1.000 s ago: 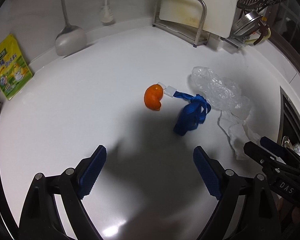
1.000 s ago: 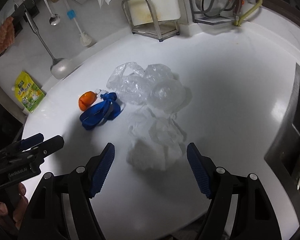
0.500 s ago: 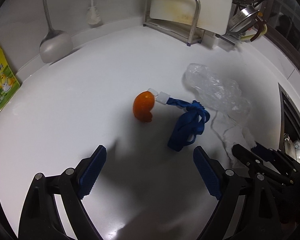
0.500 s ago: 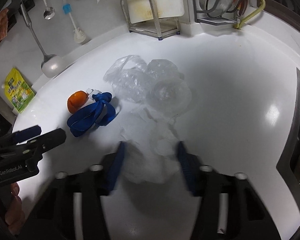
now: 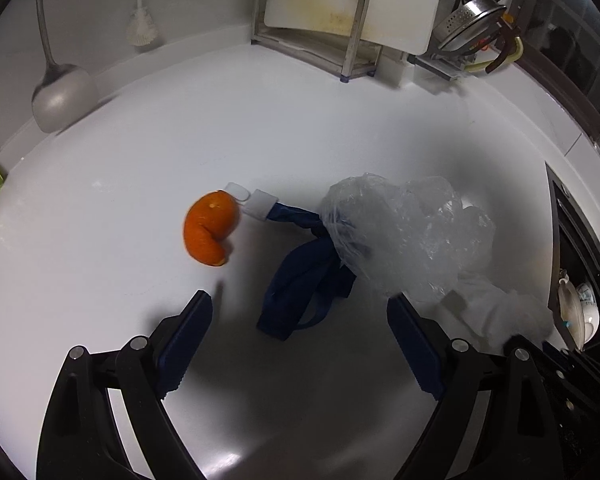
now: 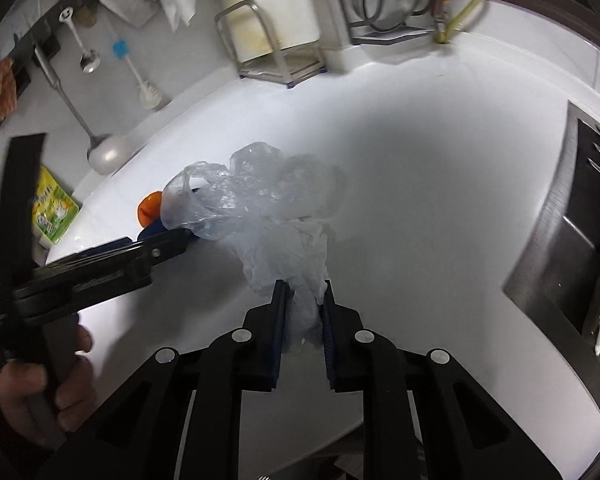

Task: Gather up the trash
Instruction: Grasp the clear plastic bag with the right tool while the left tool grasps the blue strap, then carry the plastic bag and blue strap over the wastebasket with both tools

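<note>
White kitchen tabletop: mid-surface lie a curled orange peel, dark blue strap and crumpled clear plastic bag. Right gripper pinches the crumpled white tissue; left gripper spread above the strap.

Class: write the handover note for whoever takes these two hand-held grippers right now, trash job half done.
Right hand-held gripper: shut on the tissue, with the plastic bag bunched against it.
Left hand-held gripper: open, holding nothing, above the blue strap.
On the counter: orange peel, strap.
Done: tissue gripped.
Left: peel, strap, bag.
</note>
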The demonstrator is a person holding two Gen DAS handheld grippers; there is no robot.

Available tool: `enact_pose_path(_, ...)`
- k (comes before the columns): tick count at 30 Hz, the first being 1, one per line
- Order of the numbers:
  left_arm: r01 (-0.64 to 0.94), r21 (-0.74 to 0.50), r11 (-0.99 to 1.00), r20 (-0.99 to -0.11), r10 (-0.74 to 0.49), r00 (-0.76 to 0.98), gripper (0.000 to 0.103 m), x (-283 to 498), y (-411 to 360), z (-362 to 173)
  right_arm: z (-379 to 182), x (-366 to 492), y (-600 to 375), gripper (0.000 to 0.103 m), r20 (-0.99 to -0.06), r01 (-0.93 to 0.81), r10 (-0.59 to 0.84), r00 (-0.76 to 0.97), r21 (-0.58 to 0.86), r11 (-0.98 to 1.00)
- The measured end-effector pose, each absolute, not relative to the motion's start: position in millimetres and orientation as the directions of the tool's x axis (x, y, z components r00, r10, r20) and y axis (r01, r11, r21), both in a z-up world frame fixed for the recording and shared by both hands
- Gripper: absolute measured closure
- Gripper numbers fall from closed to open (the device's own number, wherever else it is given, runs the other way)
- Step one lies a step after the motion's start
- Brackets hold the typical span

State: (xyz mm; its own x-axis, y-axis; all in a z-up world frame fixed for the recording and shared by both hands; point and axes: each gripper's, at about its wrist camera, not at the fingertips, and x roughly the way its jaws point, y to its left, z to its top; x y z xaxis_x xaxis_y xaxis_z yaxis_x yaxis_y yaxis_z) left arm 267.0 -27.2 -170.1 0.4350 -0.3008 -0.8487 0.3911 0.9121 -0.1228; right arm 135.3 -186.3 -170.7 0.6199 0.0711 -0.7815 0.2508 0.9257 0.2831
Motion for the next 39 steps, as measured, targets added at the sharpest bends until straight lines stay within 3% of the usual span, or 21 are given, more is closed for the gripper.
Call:
enact_pose_path(5, 0.38, -0.118, 0.917, -0.85, -0.291, 0.438, 0.017, 271.3, -33.8, -177.4, -168.3, 125.2, -198.3, 0.087, -0.776, 0.277, 0.053, 0.629, 0.286, 0.917)
enact_pose_path(8, 0.39, -0.097, 0.916, -0.846, -0.283, 0.452, 0.025, 271.9, -38.1, -177.0, -165.3, 119.7, -206.9, 0.087, -0.77, 0.296, 0.049, 0.636, 0.302, 0.906)
enact_pose_path(11, 0.402, -0.093, 0.911, -0.841, -0.288, 0.458, 0.043, 273.4, -42.1, -175.5, -165.4, 114.3, -210.5, 0.087, -0.768, 0.307, 0.053, 0.638, 0.316, 0.898)
enact_pose_path(13, 0.406, -0.1, 0.908, -0.835, -0.298, 0.462, 0.068, 273.7, -42.9, -174.3, -166.1, 111.1, -208.7, 0.087, -0.77, 0.309, 0.052, 0.636, 0.317, 0.897)
enact_pose_path(15, 0.409, -0.115, 0.905, -0.835, -0.312, 0.454, 0.087, 272.7, -42.0, -174.1, -166.9, 107.9, -206.3, 0.087, -0.77, 0.308, 0.057, 0.636, 0.321, 0.896)
enact_pose_path(16, 0.406, -0.12, 0.906, -0.834, -0.314, 0.453, 0.091, 271.0, -40.6, -174.1, -168.0, 105.6, -204.8, 0.087, -0.771, 0.306, 0.06, 0.634, 0.322, 0.896)
enact_pose_path(21, 0.401, -0.135, 0.906, -0.832, -0.323, 0.45, 0.096, 257.3, -29.6, -169.3, -169.3, 100.5, -201.1, 0.087, -0.775, 0.303, 0.075, 0.628, 0.332, 0.893)
enact_pose_path(39, 0.322, -0.129, 0.938, -0.826, -0.281, 0.488, 0.096, 169.0, 32.9, -117.2, -125.3, 67.2, -184.1, 0.087, -0.761, 0.176, 0.149, 0.632, 0.327, 0.928)
